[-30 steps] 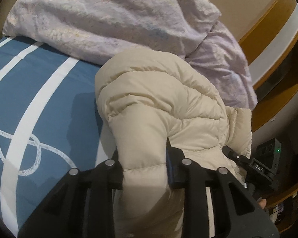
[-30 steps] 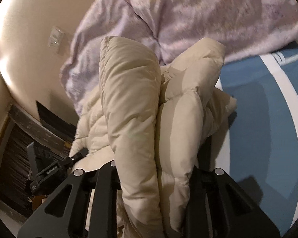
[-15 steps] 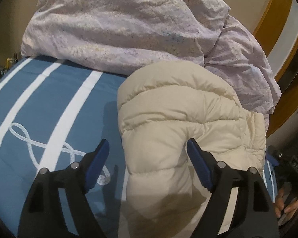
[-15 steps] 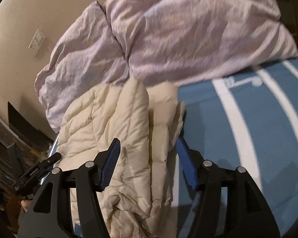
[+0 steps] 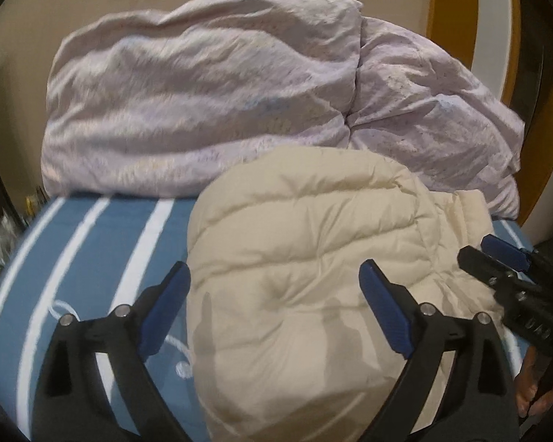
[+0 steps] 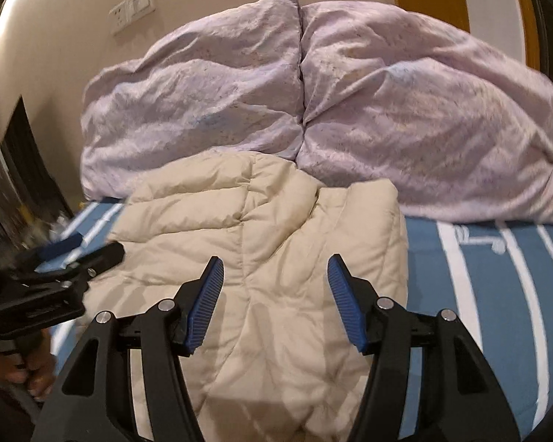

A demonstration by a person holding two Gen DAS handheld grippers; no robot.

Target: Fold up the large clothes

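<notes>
A cream quilted puffer jacket (image 5: 306, 258) lies folded into a thick bundle on the blue striped bed; it also shows in the right wrist view (image 6: 276, 243). My left gripper (image 5: 274, 283) is open and empty, its blue pads spread wide above the jacket's near part. My right gripper (image 6: 275, 276) is open and empty too, held above the jacket's near edge. The right gripper also shows at the right edge of the left wrist view (image 5: 505, 258), and the left gripper at the left edge of the right wrist view (image 6: 73, 254).
A crumpled lilac duvet (image 5: 210, 95) is piled at the back of the bed against the wall, touching the jacket's far side; it fills the back of the right wrist view (image 6: 313, 103). Blue sheet with white stripes (image 6: 497, 294) lies beside the jacket. A wooden frame (image 5: 449, 7) stands at right.
Both grippers let go of the jacket, opened wide and drew back. The jacket, held up a second ago, now rests folded on the bed.
</notes>
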